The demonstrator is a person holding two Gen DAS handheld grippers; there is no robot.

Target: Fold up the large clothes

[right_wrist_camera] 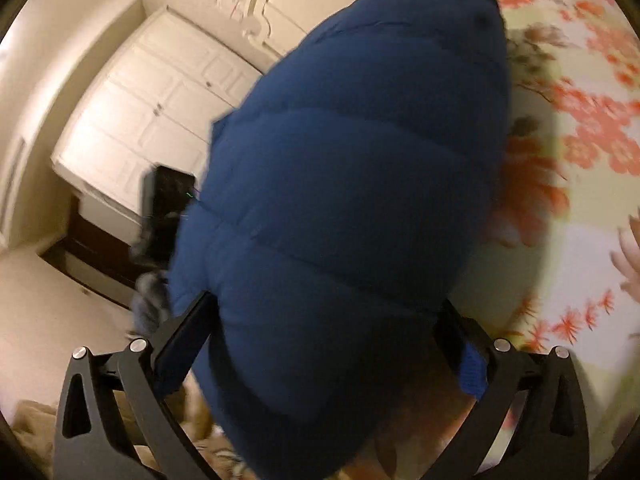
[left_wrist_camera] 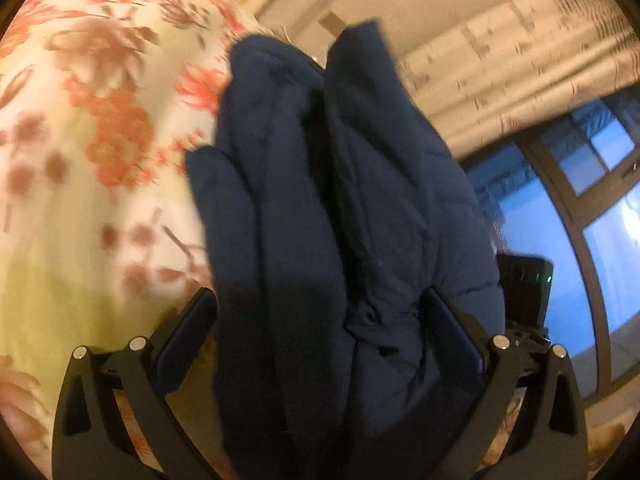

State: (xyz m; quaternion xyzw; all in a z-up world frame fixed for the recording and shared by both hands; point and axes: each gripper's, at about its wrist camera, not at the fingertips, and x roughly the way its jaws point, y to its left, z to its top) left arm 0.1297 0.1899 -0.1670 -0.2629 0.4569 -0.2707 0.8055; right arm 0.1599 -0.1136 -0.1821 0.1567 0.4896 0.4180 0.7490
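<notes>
A dark blue puffy jacket fills the middle of the left wrist view in bunched vertical folds. It runs forward from between the fingers of my left gripper, whose jaws stand wide and open around it. In the right wrist view the same jacket shows as a broad quilted bulge. It lies between the wide-open jaws of my right gripper, and the left finger rests at its edge. The picture is blurred. Each view shows the other gripper's black body beside the jacket.
A bed with a cream sheet printed with red and brown flowers lies under and beside the jacket. A curtain and a dark-framed window are to the right. White wardrobe doors stand behind, with a beige floor.
</notes>
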